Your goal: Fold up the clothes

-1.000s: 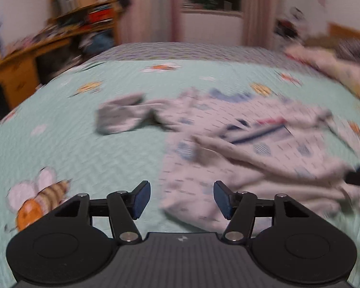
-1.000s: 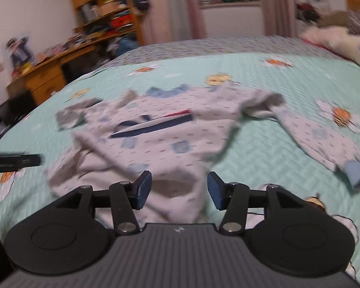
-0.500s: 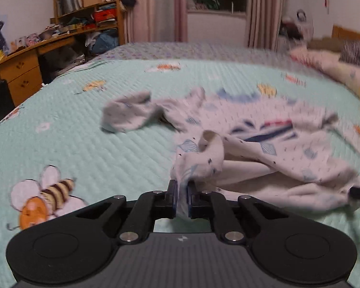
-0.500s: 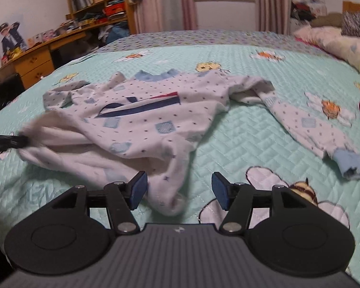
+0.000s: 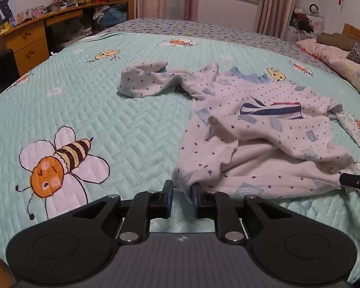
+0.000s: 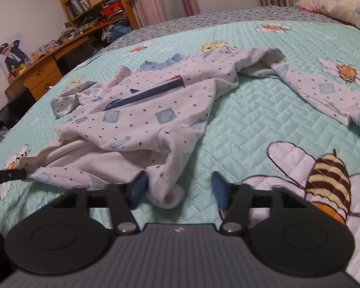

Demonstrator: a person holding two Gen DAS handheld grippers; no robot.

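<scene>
A white baby sleepsuit [image 5: 264, 129] with small dark stars, blue patches and a blue collar lies crumpled on the mint bedspread [image 5: 108, 124]. My left gripper [image 5: 182, 195] is at its near left hem corner. Its jaws are opening, and the corner hangs loosely between them against the right pad. In the right wrist view the sleepsuit [image 6: 156, 110] spreads ahead. My right gripper [image 6: 179, 189] straddles the near right hem corner with closing jaws; the right pad is clear of the cloth. Each view shows the other gripper's black fingertip [image 5: 355, 182] [image 6: 7, 176] at the hem's far end.
The bedspread [image 6: 264, 110] carries stitched bee pictures. One sleeve [image 6: 324, 91] trails right, the other [image 5: 144, 79] lies far left. A wooden desk [image 5: 28, 45] and shelves stand beyond the bed's left edge. Pillows and bedding [image 5: 343, 62] are piled at the far right.
Half a second ago the left jaws were clamped on the hem corner; now they stand slightly parted. The right gripper has sunk onto the other corner and its jaws have narrowed.
</scene>
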